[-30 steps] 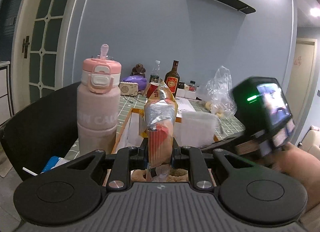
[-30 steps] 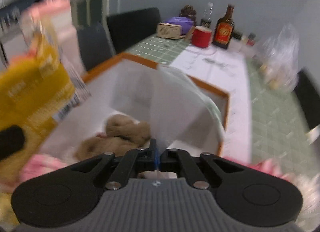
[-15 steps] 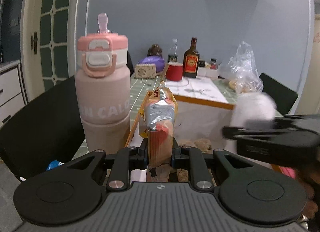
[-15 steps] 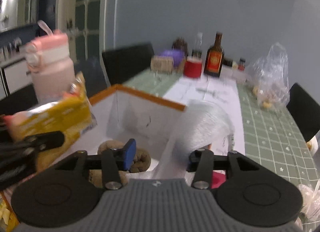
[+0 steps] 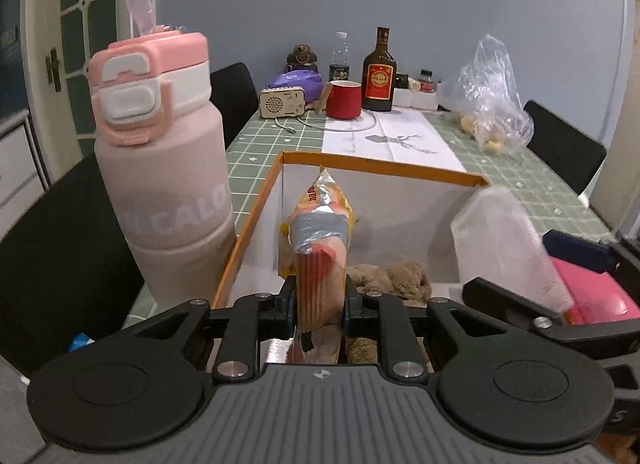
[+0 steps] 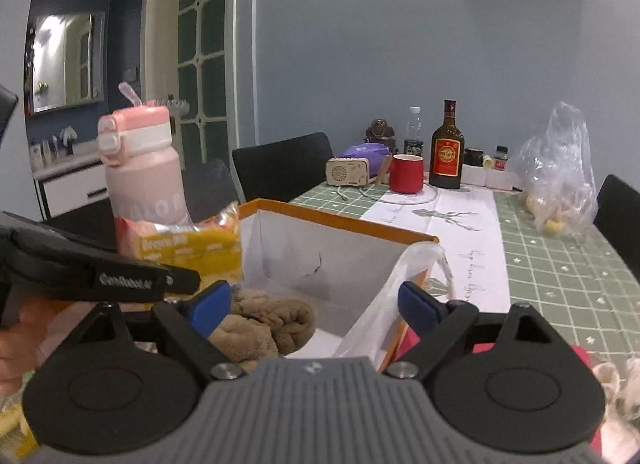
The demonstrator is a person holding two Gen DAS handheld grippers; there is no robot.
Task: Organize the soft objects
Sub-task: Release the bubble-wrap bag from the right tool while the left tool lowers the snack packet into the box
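My left gripper is shut on a yellow and red snack packet and holds it upright over the near-left part of an orange-rimmed white box. A brown plush toy lies on the box floor. My right gripper is open above the box's near edge; a white plastic bag lies loose between its blue pads, draped against the box's right wall. The packet and the plush toy also show in the right wrist view.
A tall pink water bottle stands just left of the box. At the table's far end are a red mug, a brown liquor bottle, a small radio and a clear bag of food. A pink object lies right of the box.
My right gripper has opened and let go of the white plastic bag, which now rests against the box wall. My left gripper has tilted down over the box with the packet.
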